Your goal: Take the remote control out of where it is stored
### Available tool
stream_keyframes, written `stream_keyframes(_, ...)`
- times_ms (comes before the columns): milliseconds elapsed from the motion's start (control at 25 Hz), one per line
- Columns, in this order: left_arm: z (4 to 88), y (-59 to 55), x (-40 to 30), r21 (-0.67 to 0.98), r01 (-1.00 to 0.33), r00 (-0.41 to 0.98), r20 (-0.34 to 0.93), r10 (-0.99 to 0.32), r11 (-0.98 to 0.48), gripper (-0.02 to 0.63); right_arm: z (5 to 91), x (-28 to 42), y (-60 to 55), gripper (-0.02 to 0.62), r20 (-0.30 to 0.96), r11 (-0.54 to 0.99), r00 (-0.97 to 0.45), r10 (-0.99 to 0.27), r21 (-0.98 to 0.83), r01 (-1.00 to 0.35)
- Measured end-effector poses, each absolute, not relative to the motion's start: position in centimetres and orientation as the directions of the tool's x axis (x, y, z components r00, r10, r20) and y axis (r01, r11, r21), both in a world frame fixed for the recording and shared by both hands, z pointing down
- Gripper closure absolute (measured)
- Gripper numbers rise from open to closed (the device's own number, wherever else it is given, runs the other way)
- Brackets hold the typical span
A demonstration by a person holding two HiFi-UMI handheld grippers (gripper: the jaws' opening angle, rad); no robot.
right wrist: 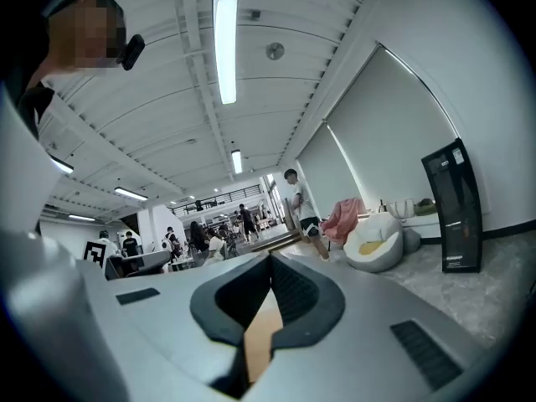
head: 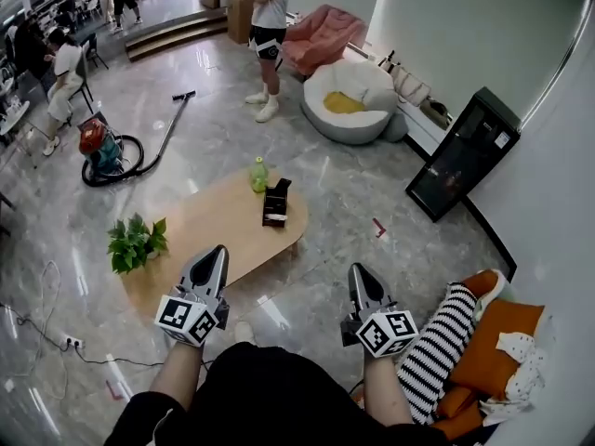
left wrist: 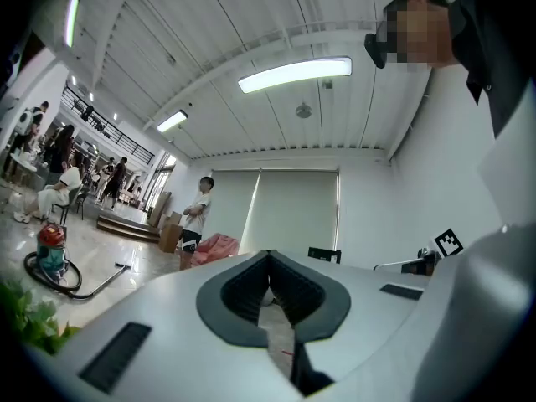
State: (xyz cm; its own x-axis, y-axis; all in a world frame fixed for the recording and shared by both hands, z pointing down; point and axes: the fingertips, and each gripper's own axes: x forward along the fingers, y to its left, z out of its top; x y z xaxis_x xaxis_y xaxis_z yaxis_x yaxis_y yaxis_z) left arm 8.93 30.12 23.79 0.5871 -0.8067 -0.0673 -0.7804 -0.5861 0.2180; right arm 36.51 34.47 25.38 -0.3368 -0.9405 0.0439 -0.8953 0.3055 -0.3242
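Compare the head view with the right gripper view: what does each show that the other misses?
Only the head view: the black box and green bottle on the wooden table, the plant at its left end, the vacuum cleaner and the left gripper.
Only the right gripper view: the ceiling lights and, close up, the right gripper, jaws together, nothing held.
Both: the standing person, the white beanbag and the black cabinet.

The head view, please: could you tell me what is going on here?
A person holds the left gripper and right gripper level, both shut and empty, short of the wooden table. On it stand a black box, a green bottle and a plant. No remote is visible, and neither gripper touches anything.
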Motion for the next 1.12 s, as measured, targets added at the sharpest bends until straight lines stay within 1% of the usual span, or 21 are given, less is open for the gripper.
stream_keyframes(200, 24.9, 24.5, 5.2, 0.241, -0.781, 0.580, -0.065, -0.812, -0.577, 0.600, 25.4, 33.0, 28.4, 0.589, 0.057, 0.308, -0.340, -0.939, -0.309, -0.900)
stream_keyframes(440, 26.5, 20.1, 1.7, 0.244, -0.785, 0.580, -0.033, -0.814, -0.570, 0.598, 27.6, 29.1, 22.7, 0.589, 0.124, 0.312, -0.356, -0.926, -0.281, -0.908)
stream_keyframes(600, 27.6, 18.4, 0.0, 0.233, -0.799, 0.573, 0.012, -0.820, -0.555, 0.600, 29.1, 27.2, 20.4, 0.589, 0.166, 0.314, -0.364, -0.916, -0.266, -0.911)
stream_keyframes(800, 29.7, 16.8, -0.3, 0.242, -0.797, 0.582, 0.064, -0.810, -0.553, 0.599, 31.4, 26.4, 18.3, 0.588, 0.218, 0.306, -0.368, -0.904, -0.273, -0.912)
stream_keyframes(1120, 32.8, 13.3, 1.4, 0.257, -0.815, 0.563, 0.136, -0.815, -0.520, 0.600, 35.7, 26.9, 13.3, 0.588, 0.310, 0.313, -0.394, -0.865, -0.280, -0.908)
